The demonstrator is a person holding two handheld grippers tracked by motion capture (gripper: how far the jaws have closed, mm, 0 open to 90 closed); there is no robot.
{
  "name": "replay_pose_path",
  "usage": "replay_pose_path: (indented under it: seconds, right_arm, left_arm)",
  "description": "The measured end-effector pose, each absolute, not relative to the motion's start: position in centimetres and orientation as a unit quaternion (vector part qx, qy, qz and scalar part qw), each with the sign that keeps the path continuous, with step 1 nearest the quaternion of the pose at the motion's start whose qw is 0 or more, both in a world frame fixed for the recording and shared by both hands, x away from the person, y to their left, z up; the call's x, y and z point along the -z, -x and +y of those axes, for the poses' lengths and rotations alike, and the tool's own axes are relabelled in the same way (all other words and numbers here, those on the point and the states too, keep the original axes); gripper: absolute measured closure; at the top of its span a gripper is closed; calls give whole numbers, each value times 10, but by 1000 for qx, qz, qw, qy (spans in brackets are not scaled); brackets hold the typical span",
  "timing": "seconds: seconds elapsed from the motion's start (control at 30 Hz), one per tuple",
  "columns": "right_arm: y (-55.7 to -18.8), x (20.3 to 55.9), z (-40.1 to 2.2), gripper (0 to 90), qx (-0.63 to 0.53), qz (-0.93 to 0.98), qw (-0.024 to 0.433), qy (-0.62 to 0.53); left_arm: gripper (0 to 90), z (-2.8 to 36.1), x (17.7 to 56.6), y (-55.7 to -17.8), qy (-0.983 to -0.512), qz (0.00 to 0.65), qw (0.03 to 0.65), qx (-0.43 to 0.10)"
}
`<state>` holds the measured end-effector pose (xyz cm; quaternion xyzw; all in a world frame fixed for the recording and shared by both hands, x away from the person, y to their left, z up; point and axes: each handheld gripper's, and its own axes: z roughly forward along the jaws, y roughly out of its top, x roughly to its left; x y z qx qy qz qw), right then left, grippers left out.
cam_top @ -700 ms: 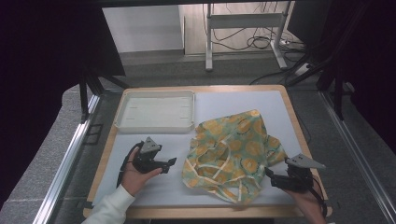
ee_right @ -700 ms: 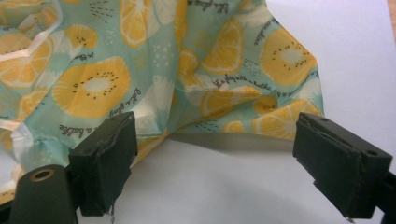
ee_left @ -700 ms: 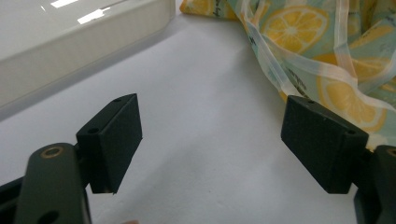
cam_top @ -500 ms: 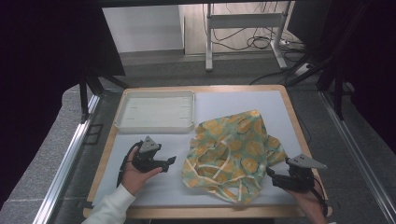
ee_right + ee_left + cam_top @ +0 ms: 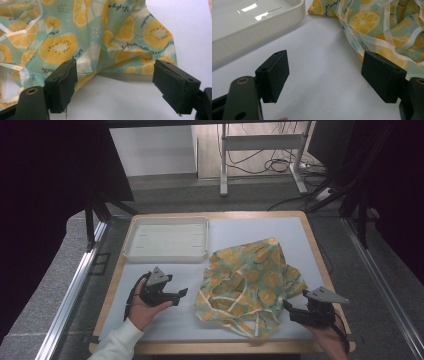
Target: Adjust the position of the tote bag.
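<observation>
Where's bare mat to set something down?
Free: the strip right of the tray and behind the cloth, and the patch in front of the tray around the left gripper. Crowded: centre-right, where the crumpled cloth spreads to the right gripper.

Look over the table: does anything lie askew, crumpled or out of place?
Yes. The lemon-print cloth lies bunched and rumpled on the white mat, its edges folded over instead of flat. The white tray beside it sits square and empty.

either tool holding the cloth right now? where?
No. Left tool and right tool are both open, pads clear of the fruit-print cloth.
</observation>
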<state>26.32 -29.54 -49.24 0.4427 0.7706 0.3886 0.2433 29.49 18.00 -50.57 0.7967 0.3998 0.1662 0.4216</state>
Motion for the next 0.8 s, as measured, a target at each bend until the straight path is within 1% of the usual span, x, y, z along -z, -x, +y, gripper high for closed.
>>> replay_pose_path:
  seconds: [0.23, 0.4, 0.63, 0.8]
  right_arm:
    - [-263, 494, -295, 209, -384, 772, 241, -446]
    - [-262, 494, -293, 210, -380, 776, 241, -442]
    - [-262, 495, -294, 210, -380, 775, 235, -446]
    - [-261, 494, -297, 209, -386, 773, 235, -446]
  left_arm:
    - [240, 181, 506, -295, -796, 403, 420, -165]
    - [275, 181, 501, -296, -792, 407, 423, -171]
    - [282, 170, 492, -305, -796, 397, 422, -176]
    - [282, 160, 480, -316, -789, 399, 432, -178]
